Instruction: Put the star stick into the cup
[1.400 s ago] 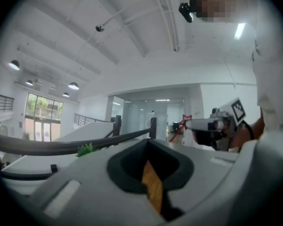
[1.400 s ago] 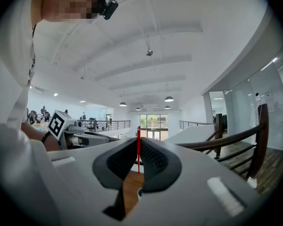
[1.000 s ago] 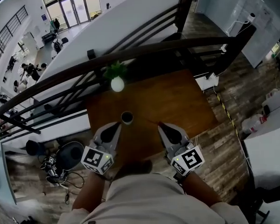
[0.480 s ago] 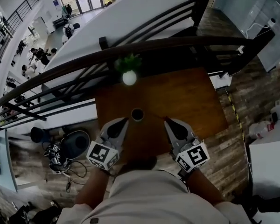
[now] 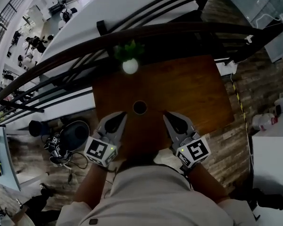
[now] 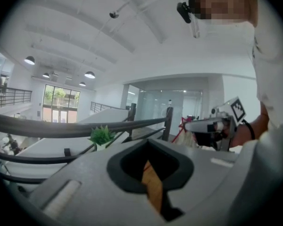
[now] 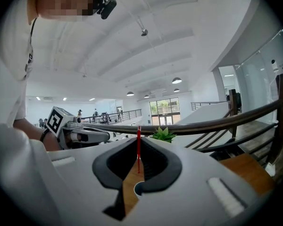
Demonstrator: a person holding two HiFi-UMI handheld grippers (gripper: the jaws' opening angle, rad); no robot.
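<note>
Right gripper (image 5: 167,115) is squeezed tight on the star stick (image 7: 138,147). The stick is thin and red and pokes out past the jaw tips. In the left gripper view, the red star (image 6: 182,125) shows just beyond those tips, on the side toward the left gripper. Left gripper (image 5: 123,115) has its jaws pressed together with nothing in them.

Both grippers hang over the near edge of the table (image 5: 203,93), side by side but apart. A little farther out stands the cup (image 5: 140,107), open top facing up. It is in front of the gap between the two tips, so it lies ahead and to the left of the stick.

I think the right gripper only needs to go forward and left, then tip the stick down. At the far edge sits a small plant (image 5: 130,65).
</note>
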